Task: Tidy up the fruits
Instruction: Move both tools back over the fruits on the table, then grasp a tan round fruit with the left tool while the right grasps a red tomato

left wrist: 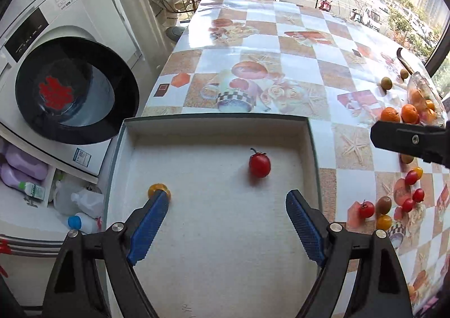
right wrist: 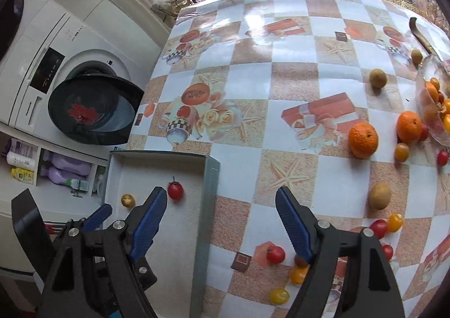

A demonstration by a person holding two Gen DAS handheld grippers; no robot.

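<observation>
We hold our left gripper point(left wrist: 227, 198) over a shallow grey cardboard box with a white lining point(left wrist: 313, 149), its blue-padded fingers spread wide and gripping nothing. Inside the box lie a red cherry tomato with a dark stem point(left wrist: 259, 164) and a small yellow cherry tomato point(left wrist: 157, 188), the latter just beside the tip of the left finger; whether they touch we cannot tell. Our right gripper point(right wrist: 220, 198) hangs over the box's right wall and the checked, glossy tablecloth printed with starfish and teapots point(right wrist: 295, 76), its fingers likewise wide apart and empty. The rest of the fruit remains scattered on the cloth to the right of the box: two round oranges point(right wrist: 363, 140), brown-green kiwi-like fruits point(right wrist: 379, 196), and loose red and yellow cherry tomatoes point(right wrist: 275, 254), near a clear glass bowl holding more fruit point(right wrist: 424, 104) at the table's right edge. A white front-loading washing machine point(right wrist: 56, 64) stands left of the table with its dark door open.
</observation>
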